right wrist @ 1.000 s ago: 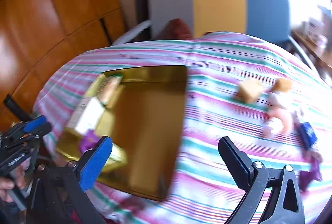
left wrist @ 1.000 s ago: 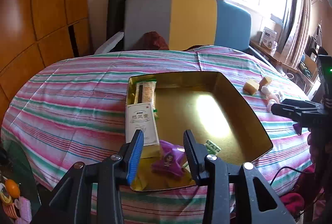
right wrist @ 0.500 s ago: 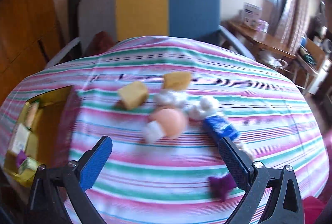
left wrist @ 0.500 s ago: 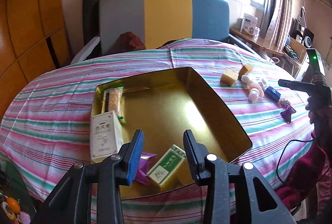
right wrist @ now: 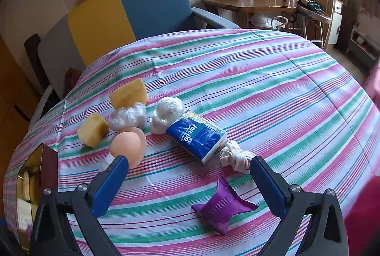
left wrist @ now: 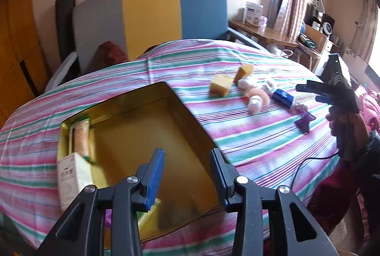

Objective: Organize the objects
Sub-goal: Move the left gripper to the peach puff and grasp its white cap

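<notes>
Striped cloth [right wrist: 273,94] in pink, green and white covers the round table I am working over, with a grey, yellow and blue chair [left wrist: 152,16] behind it. On my left sits the gold tray [left wrist: 190,123], its floor mostly bare, a white box [left wrist: 71,175] and a tall packet [left wrist: 82,137] leaning along its left wall. My left gripper [left wrist: 187,170] hangs above that tray, jaws only narrowly apart with nothing between them. Well away, on the cloth, lies the loose cluster I have yet to sort. My right gripper [right wrist: 188,182] hovers over it, jaws spread wide and empty. Largest there is the blue tissue pack [right wrist: 196,137]: light, soft, slick film, so I judge it best pinched across its short width near the middle. Two yellow sponges [right wrist: 128,93] should squash easily and weigh almost nothing. The peach egg-shaped item [right wrist: 128,144] looks smooth and rounded, likely to slip, so I would squeeze gently at its widest part. Crinkled plastic wads [right wrist: 166,113] and a knotted white cloth [right wrist: 235,157] will give anywhere. Nearest and smallest, the purple sachet [right wrist: 222,208] lies flat; I would take it by a puffed edge.
</notes>
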The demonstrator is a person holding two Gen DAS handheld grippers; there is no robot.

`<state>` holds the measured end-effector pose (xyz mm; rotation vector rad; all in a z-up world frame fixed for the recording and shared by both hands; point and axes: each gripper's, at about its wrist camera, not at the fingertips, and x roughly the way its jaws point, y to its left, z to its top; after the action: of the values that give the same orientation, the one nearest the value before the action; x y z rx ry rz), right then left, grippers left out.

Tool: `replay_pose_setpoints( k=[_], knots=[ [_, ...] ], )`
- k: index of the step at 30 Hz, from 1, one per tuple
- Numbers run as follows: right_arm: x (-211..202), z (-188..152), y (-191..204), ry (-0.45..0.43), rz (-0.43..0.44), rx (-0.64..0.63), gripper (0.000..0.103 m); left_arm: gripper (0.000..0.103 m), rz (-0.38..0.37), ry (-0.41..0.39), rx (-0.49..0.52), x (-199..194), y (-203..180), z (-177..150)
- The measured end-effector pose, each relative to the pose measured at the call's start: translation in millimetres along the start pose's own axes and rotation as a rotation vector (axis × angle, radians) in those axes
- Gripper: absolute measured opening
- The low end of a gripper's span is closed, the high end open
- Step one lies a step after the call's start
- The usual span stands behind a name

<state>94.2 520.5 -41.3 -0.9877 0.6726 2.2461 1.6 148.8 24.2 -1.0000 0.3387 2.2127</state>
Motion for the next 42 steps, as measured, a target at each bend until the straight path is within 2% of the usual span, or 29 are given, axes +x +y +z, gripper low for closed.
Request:
replay_pose_setpoints(
  k=[3,7,11,17,18,20,21,23,26,32,40,42],
  knots=[
    [0.2,0.7,-11.2,0.011,0.021,0.068,0.103,0.04,-0.037,0.014,0.033,10.9,-19.6,17.4],
    [-7.2,2.9,-20.0,-0.021,0.039,0.117,0.103,0.04,-0.101,0.052,0.083,32.2,-51.1,40.0],
    [-14.9,5.0,-28.2,-0.058,0.055,0.163,0.103,0.046,-0.133,0.109,0.129,63.2,-81.5,56.2],
    [-18.9,6.5,-32.1,-0.067,0.101,0.192,0.103,0.048,-0.18,0.218,0.116,122.7,-113.9,75.0],
    [-19.3,6.4,-31.6,-0.067,0.109,0.191,0.103,0.05,-0.193,0.226,0.121,132.2,-119.4,79.3],
    [-20.7,6.3,-31.2,-0.071,0.121,0.189,0.103,0.071,-0.192,0.243,0.138,147.9,-130.1,85.1],
    [-21.3,6.5,-31.2,-0.073,0.127,0.19,0.103,0.075,-0.202,0.252,0.146,156.9,-137.1,89.1],
    [-21.6,6.6,-33.2,-0.072,0.144,0.199,0.103,0.079,-0.223,0.272,0.164,172.3,-148.6,95.8],
    [-19.7,6.7,-35.9,-0.059,0.172,0.216,0.103,0.082,-0.208,0.283,0.214,197.3,-167.0,105.8],
    [-18.9,7.1,-36.3,-0.052,0.219,0.226,0.103,0.084,-0.162,0.338,0.252,245.7,-180.5,117.4],
    [-14.7,8.3,-37.4,-0.036,0.249,0.243,0.103,0.084,-0.129,0.384,0.238,282.2,-181.1,122.3],
    [-14.9,8.1,-36.6,-0.038,0.245,0.238,0.103,0.069,-0.153,0.395,0.211,285.5,-179.5,119.4]
  ],
)
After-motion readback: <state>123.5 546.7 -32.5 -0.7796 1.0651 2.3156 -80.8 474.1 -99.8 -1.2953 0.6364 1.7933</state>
